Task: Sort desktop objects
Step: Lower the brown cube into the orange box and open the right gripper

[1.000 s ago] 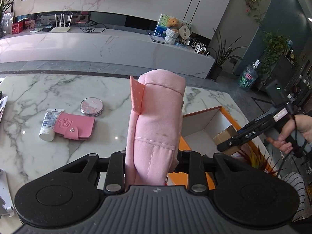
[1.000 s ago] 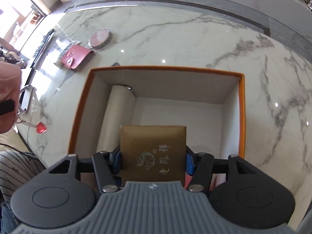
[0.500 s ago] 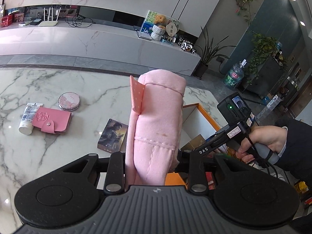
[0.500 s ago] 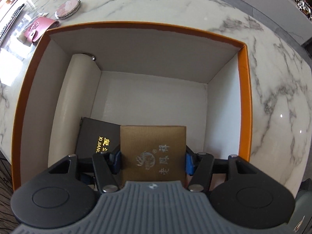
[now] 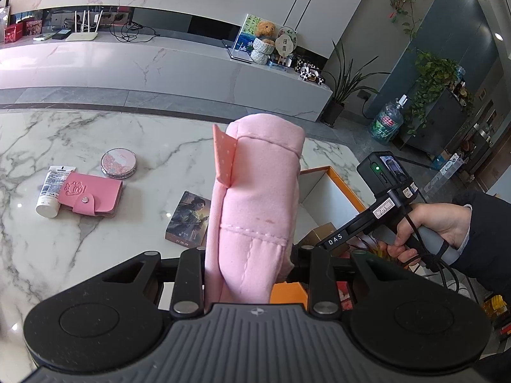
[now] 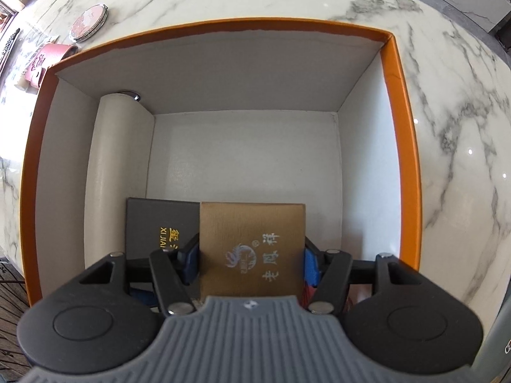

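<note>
left tool [image 5: 252,274] clamped on pink pouch [image 5: 258,198]; right tool [image 6: 252,255] clamped on brown box [image 6: 252,242].

Marble sideboard [image 5: 159,63] along white wall, plants [image 5: 434,76] right.

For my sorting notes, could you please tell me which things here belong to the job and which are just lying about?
Job: pink pouch, brown box, orange box, wallet, compact, tube, card box.
Lying about: water jug, teddy bear, router.
</note>
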Demonstrator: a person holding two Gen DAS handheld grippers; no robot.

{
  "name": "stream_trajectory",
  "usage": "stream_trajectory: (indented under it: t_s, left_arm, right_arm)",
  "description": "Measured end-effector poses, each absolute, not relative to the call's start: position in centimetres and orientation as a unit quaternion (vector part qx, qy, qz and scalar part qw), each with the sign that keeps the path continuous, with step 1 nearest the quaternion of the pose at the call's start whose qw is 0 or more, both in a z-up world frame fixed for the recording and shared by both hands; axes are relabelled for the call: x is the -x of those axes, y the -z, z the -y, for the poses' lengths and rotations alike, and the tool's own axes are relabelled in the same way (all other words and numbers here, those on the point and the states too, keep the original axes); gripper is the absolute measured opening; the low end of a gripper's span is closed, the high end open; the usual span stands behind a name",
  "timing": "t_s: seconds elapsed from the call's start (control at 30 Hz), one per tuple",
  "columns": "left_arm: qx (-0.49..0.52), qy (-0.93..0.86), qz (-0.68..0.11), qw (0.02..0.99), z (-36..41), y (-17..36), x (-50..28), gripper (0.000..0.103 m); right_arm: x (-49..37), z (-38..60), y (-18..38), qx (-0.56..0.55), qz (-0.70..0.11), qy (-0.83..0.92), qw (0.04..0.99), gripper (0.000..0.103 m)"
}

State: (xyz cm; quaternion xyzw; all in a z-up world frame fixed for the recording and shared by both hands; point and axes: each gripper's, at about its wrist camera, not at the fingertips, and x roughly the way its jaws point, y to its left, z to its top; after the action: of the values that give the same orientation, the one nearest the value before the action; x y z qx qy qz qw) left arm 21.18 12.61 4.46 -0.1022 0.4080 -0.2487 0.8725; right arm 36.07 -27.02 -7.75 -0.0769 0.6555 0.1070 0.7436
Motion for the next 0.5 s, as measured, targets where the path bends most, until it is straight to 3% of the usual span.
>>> stream_trajectory:
  t_s: [0.27,0.5]
  left_arm:
    - [0.1,0.25,-0.412,0.871,-12.6,-4.3,-21.1,0.034]
    - [0.1,0.251,-0.409,0.871,-12.6,-4.5,-20.5,0.034]
  right_arm:
    - [-34.5,25.4,7.3,0.158,-0.632,-0.096,0.753,0.062]
    - [-35.3,25.9,7.1,0.127,-0.646,-0.077,0.749,0.061]
